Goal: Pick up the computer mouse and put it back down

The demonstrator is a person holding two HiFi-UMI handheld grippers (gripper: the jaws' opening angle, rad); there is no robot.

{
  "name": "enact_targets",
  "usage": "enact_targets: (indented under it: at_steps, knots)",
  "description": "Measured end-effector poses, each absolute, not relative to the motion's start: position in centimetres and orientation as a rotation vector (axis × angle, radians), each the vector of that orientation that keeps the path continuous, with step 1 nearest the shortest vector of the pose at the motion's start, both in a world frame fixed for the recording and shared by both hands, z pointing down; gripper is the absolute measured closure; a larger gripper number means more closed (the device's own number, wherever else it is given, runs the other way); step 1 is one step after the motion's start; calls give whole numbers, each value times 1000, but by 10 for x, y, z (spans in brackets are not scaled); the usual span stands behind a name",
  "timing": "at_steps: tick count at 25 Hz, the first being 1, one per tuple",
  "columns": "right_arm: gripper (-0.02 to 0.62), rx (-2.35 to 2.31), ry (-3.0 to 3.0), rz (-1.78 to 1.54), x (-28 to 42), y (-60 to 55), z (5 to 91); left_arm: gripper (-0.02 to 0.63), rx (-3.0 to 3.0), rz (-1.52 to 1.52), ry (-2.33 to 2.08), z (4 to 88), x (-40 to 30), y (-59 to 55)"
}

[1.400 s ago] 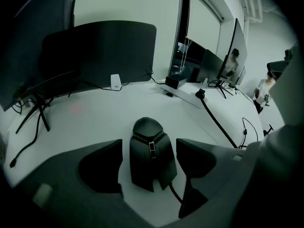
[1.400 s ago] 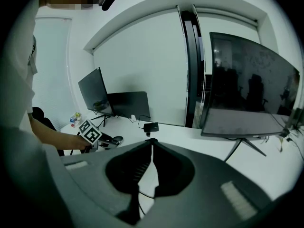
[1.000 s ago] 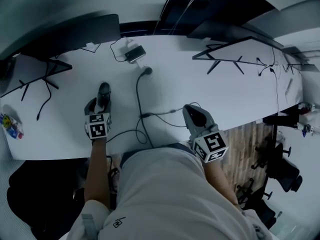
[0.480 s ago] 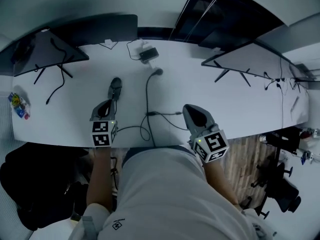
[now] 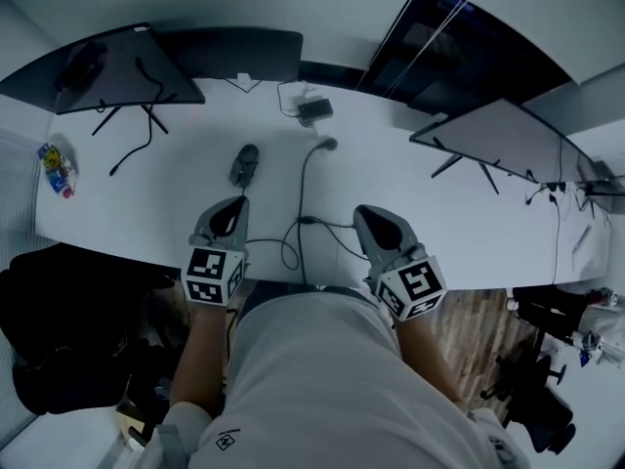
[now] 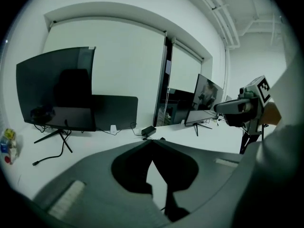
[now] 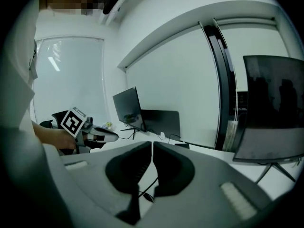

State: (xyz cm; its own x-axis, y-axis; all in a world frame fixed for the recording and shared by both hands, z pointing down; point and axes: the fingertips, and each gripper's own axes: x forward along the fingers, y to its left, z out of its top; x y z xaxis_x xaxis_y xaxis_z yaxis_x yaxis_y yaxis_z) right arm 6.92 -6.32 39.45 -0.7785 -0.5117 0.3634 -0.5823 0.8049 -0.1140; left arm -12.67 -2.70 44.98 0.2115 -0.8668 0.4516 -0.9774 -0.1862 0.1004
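The computer mouse (image 5: 244, 164) lies free on the white surface (image 5: 146, 203). The left gripper (image 5: 234, 203), over it a second ago, has drawn back, fingers pressed together on nothing. The right gripper (image 5: 371, 215) is likewise closed and empty. The task looks finished.

A white desk (image 5: 166, 203) is spread below both sets of jaws, and a computer mouse (image 5: 244, 164) is laid on it just ahead of the left gripper (image 5: 237, 203). A black cable (image 5: 301, 193) is run between that gripper and the right gripper (image 5: 369, 213), with a power adapter (image 5: 314, 111) well ahead. A small colourful item (image 5: 57, 167) is set far left of the left jaws.
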Motion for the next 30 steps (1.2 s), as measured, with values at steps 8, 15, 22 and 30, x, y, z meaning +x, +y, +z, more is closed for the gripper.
enact_targets:
  at_steps: [8,15,22,30]
  knots:
    - [583,703,-2769,282,49,-45,377,598,2180,304,-1755,406,-110,1]
    - [583,575,-2829,253,32,-30,367,598,2247,273,-1799,376,-104,15]
    - [583,489,-2880,214,15,-17,354,598,2272,242,-1813,364,-105,23]
    - [583,455,-2891,165,8,-9,347,598,2297,251,-1785,367,-105,25]
